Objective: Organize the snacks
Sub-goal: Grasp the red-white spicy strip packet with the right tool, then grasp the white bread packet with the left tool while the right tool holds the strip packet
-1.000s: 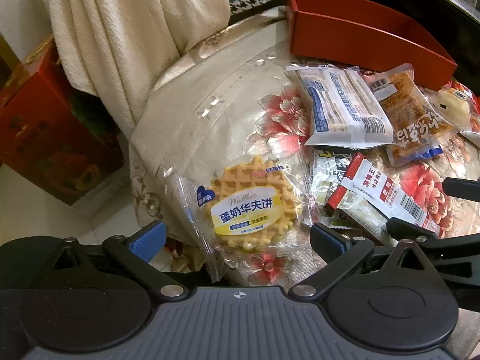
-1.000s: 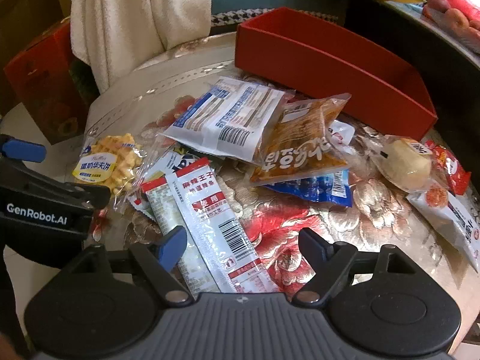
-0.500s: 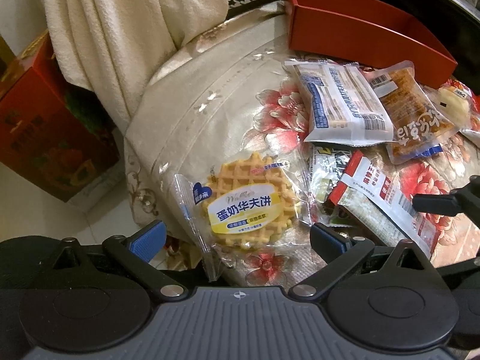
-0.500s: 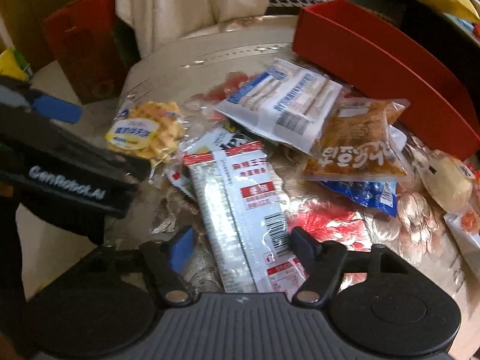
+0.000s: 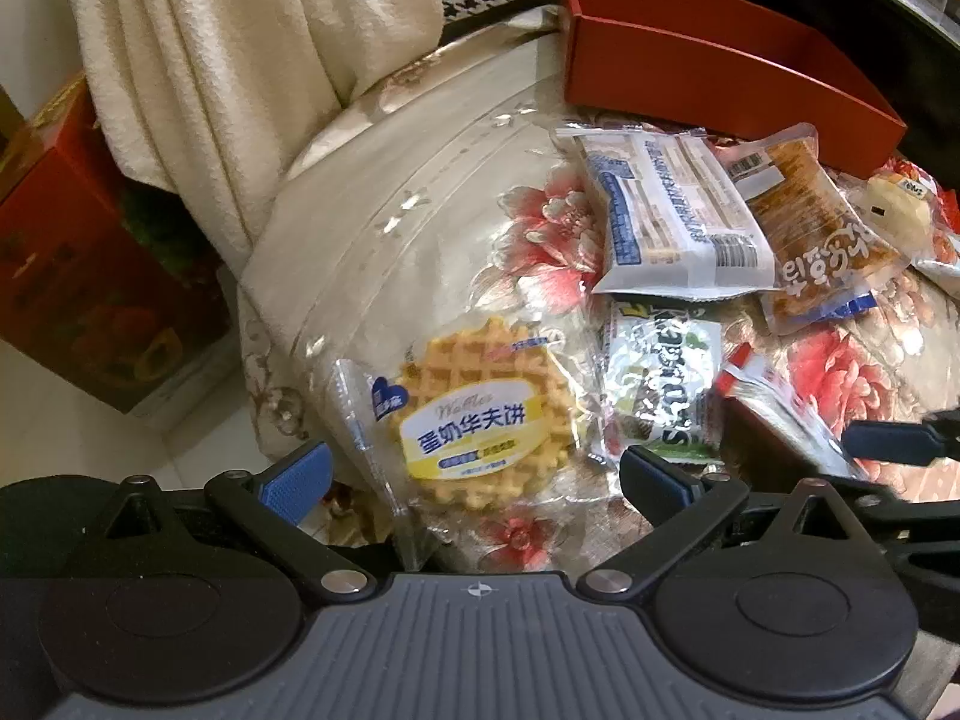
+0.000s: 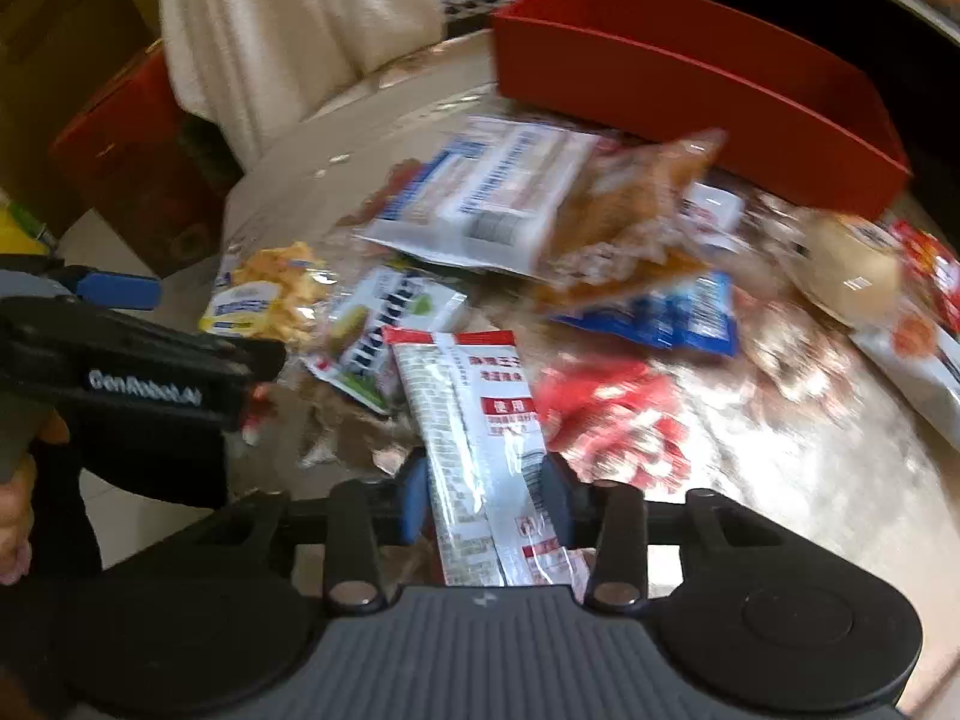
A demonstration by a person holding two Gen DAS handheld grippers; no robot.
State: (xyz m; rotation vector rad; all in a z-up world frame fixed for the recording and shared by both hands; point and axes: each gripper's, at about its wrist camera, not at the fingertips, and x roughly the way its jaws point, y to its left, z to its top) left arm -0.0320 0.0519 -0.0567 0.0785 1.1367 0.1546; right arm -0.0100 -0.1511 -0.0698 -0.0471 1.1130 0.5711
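Closing on a long red-and-white sachet [image 6: 480, 438], the right gripper [image 6: 483, 495] has its blue pads against the sachet's two long edges – jaws narrow, packet between them, its far end lying on the floral tablecloth [image 6: 798, 438]. Left gripper [image 5: 474, 474]: jaws wide apart, holding nothing, hovering just over a wrapped waffle [image 5: 480, 414] near the table edge. Just right of the waffle lies a silver-and-green packet [image 5: 666, 384]. Farther back, a blue-and-white packet [image 5: 666, 222] partly overlaps an orange-brown snack bag [image 5: 822, 228]. Beyond these – an open red box [image 5: 708, 72], nothing visible inside it, at the far side of the table. Cream cloth [image 5: 240, 72] hangs behind the table's left edge. Right wrist view is motion-blurred.
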